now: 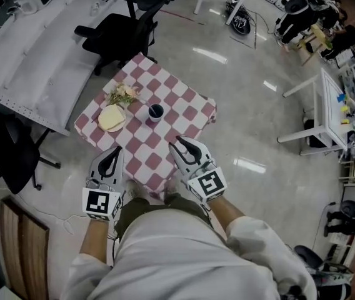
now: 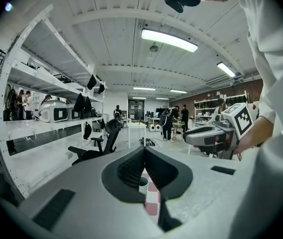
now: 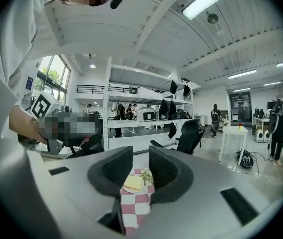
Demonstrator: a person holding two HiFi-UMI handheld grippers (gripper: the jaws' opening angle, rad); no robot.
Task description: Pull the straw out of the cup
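The person stands at the near corner of a small tabletop (image 1: 177, 105) covered in a red-and-white checked cloth, with both forearms reaching forward from white sleeves. Each hand holds a gripper out roughly level and side by side over the near edge. The left gripper (image 1: 112, 155) sits at the left corner of the cloth, its marker cube (image 1: 99, 203) facing up just ahead of the wrist. In the left gripper view its fingers (image 2: 131, 168) are pressed together at the tips with nothing between them. The right gripper (image 1: 180, 144) reaches a little further over the cloth and angles slightly inward, its own marker cube (image 1: 205, 184) tilted towards the camera. In the right gripper view its fingers (image 3: 114, 168) stand partly apart with a clear gap, and nothing is between them. The cup (image 1: 155, 112) stands upright near the middle of the tabletop, ahead of both grippers and touching neither. It also shows low in the left gripper view, just beyond the closed fingertips. Its inside looks dark, and the straw is too small to make out. A plate (image 1: 112, 119) with a pale yellow item lies to the cup's left, with a small bunch of flowers (image 1: 122, 94) just beyond it. A black office chair (image 1: 118, 33) stands at the far side.
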